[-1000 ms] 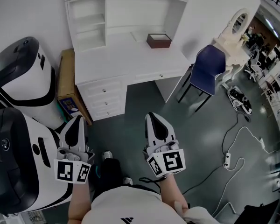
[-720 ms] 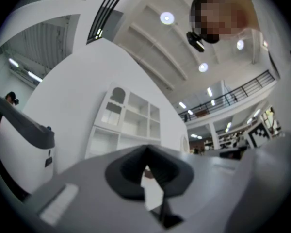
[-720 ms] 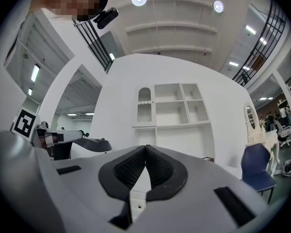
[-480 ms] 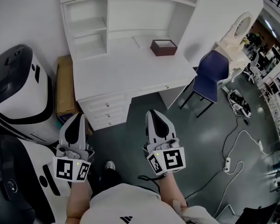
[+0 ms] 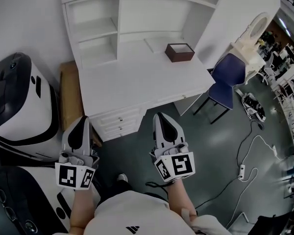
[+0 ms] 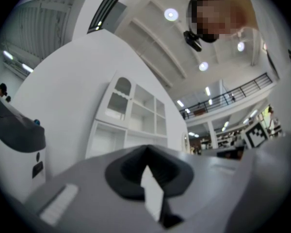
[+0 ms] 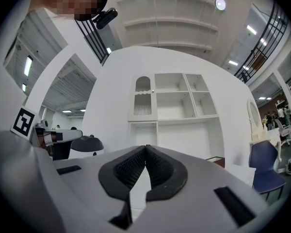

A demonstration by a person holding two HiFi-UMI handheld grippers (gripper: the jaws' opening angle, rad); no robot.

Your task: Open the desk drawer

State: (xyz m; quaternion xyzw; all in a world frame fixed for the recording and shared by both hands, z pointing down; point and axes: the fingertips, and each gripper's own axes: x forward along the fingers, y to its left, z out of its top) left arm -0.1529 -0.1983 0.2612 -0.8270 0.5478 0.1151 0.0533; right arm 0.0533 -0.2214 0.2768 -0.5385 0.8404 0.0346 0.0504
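A white desk (image 5: 137, 82) with a shelf hutch stands ahead. Its stack of small drawers (image 5: 118, 122) sits under the left side, and a wide shallow drawer (image 5: 179, 99) runs under the top at the right. All drawers look closed. My left gripper (image 5: 82, 118) is shut and empty, just short of the drawer stack's left edge. My right gripper (image 5: 159, 115) is shut and empty too, below the desk's front edge. In the left gripper view the left gripper (image 6: 146, 149) points slightly up at the hutch. In the right gripper view the right gripper (image 7: 146, 147) faces the hutch (image 7: 174, 106).
A brown open box (image 5: 180, 52) sits on the desk top. A blue chair (image 5: 228, 80) stands right of the desk, a white vanity mirror (image 5: 252, 28) behind it. Large white-and-black machines (image 5: 19, 102) and a cardboard box (image 5: 68, 94) crowd the left. Cables and a power strip (image 5: 242, 170) lie on the floor.
The person has stepped toward the desk, which now sits closer and lower in the head view. Both grippers travelled along, still shut and level.
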